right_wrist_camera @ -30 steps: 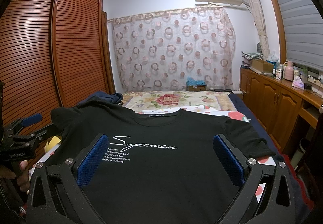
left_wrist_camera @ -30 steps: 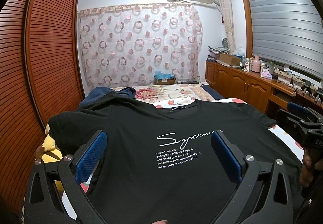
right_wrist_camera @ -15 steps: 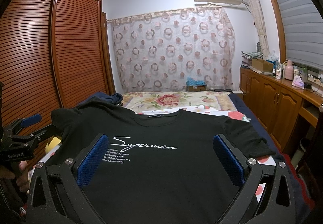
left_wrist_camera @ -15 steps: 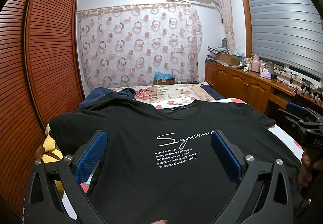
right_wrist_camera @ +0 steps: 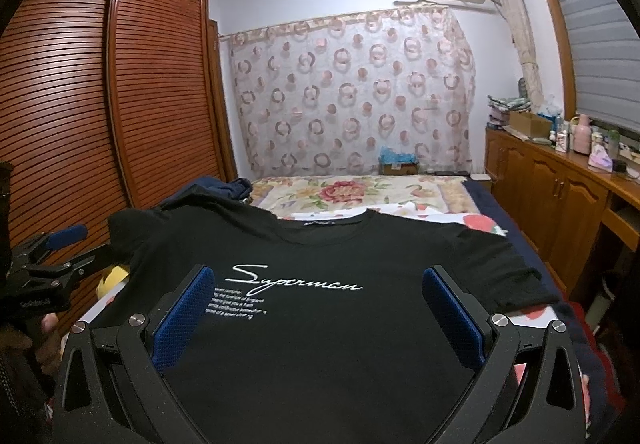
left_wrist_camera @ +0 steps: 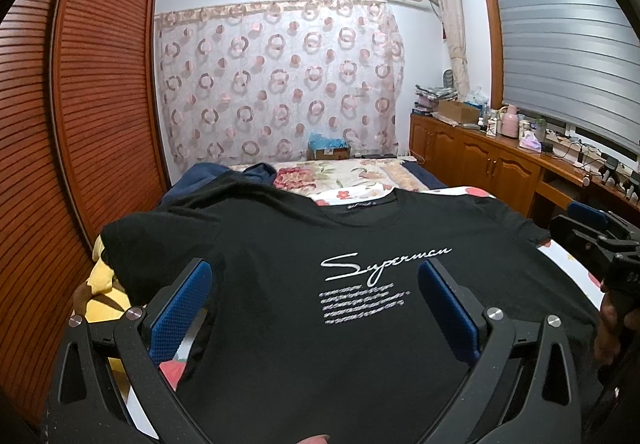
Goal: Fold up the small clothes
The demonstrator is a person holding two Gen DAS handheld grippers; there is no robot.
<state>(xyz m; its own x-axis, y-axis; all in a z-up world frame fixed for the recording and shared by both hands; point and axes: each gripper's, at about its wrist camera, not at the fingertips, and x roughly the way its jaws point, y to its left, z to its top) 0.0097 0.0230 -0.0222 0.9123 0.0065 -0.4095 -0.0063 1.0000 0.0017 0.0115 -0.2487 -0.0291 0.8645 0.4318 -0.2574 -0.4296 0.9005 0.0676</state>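
black shirt (left_wrist_camera: 320,304) flat on bed (right_wrist_camera: 360,196), neck far, hem near. left claw (left_wrist_camera: 314,304) and right claw (right_wrist_camera: 318,308) both wide open, holding nothing, above hem. left claw nearer left sleeve (left_wrist_camera: 132,244); right nearer other sleeve.

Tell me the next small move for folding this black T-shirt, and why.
Probably lower both open grippers to the near hem and pinch it. The black T-shirt lies spread flat, print up, sleeves out; the left gripper and right gripper hover above it, gripping nothing.
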